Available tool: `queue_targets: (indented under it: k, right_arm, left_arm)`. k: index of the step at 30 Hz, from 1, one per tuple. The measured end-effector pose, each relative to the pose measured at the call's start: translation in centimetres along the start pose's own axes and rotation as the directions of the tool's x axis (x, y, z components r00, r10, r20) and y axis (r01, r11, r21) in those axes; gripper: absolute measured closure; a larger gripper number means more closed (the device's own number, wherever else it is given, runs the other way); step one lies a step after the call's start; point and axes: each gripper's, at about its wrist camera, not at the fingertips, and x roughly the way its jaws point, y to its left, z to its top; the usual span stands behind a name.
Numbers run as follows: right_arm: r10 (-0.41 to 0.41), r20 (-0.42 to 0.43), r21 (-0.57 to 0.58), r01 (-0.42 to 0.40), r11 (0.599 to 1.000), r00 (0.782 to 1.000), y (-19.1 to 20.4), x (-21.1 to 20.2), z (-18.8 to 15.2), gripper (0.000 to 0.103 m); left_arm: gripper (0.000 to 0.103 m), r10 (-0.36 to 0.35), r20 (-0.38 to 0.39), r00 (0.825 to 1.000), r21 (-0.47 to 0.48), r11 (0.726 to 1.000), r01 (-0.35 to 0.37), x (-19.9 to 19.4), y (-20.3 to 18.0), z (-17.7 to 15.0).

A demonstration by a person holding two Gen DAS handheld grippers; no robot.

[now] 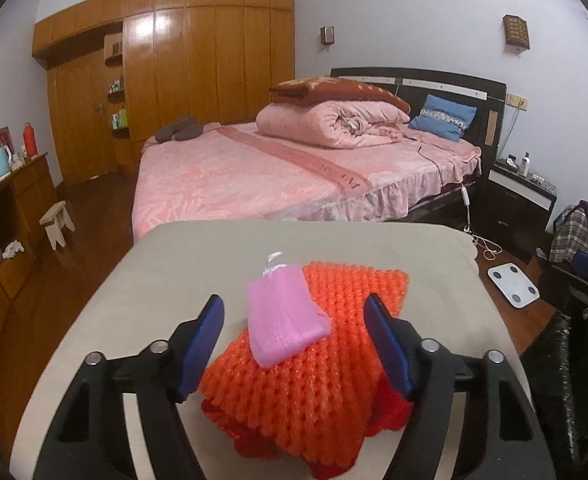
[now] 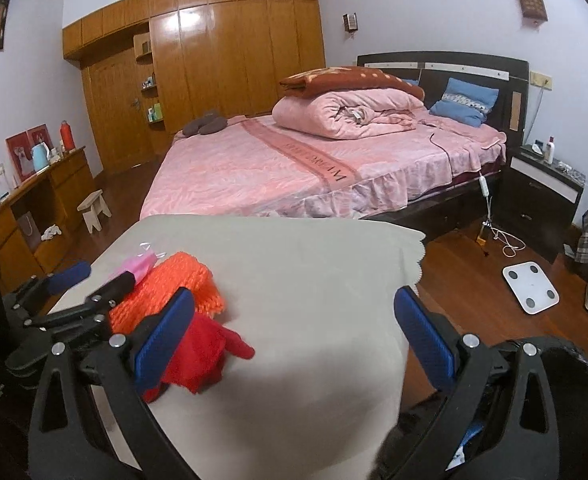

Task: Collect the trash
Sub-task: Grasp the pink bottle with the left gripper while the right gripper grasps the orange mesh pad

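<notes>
A pink knitted piece (image 1: 284, 314) with a white loop lies on an orange knitted piece (image 1: 313, 364), which lies over a red knitted glove (image 2: 204, 354) on a beige-covered table (image 1: 433, 264). My left gripper (image 1: 294, 344) is open, its blue pads on either side of the pink piece, just above the pile. It also shows in the right wrist view (image 2: 94, 278). My right gripper (image 2: 294, 344) is open and empty over the table's near right part, to the right of the pile.
A bed (image 1: 254, 172) with pink covers stands beyond the table. A black bag (image 1: 561, 380) is at the table's right side. A white scale (image 2: 530, 287) and cables lie on the wooden floor at right. A small stool (image 1: 57, 222) and a wooden desk (image 1: 18, 196) are at left.
</notes>
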Motion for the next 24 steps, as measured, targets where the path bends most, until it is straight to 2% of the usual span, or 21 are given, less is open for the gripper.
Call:
queue_targets:
  k: [3, 5, 8, 14, 19, 24]
  right_arm:
    - [-0.001, -0.01, 0.003, 0.001, 1.0, 1.0, 0.1, 0.8, -0.2, 0.006]
    - [0.0, -0.02, 0.005, 0.0, 1.0, 1.0, 0.2, 1.3, -0.3, 0.006]
    - [0.007, -0.026, 0.003, -0.007, 1.0, 1.0, 0.5, 1.6, -0.4, 0.006]
    - [0.032, -0.026, -0.005, -0.032, 0.999, 0.999, 1.4, 1.9, -0.4, 0.006]
    - [0.066, -0.022, -0.02, -0.066, 0.998, 0.998, 3.0, 2.0, -0.3, 0.006]
    - [0.107, -0.047, -0.022, -0.108, 0.994, 0.993, 5.3, 2.6, -0.6, 0.006]
  left_arm:
    - [0.042, -0.006, -0.013, 1.0, -0.007, 1.0, 0.006, 0.9, 0.2, -0.2]
    - [0.058, -0.016, -0.027, 1.0, -0.012, 1.0, 0.016, 1.5, 0.3, -0.5]
    - [0.069, -0.048, -0.033, 0.998, -0.024, 0.999, 0.047, 1.7, 0.5, -0.9]
    - [0.076, -0.052, -0.003, 0.999, -0.035, 0.998, 0.052, 0.6, 1.0, -0.6]
    - [0.076, -0.024, 0.035, 0.999, -0.059, 0.998, 0.026, -1.4, 2.6, -0.4]
    - [0.076, 0.015, 0.035, 0.999, -0.065, 0.998, -0.012, -2.3, 4.6, -1.1]
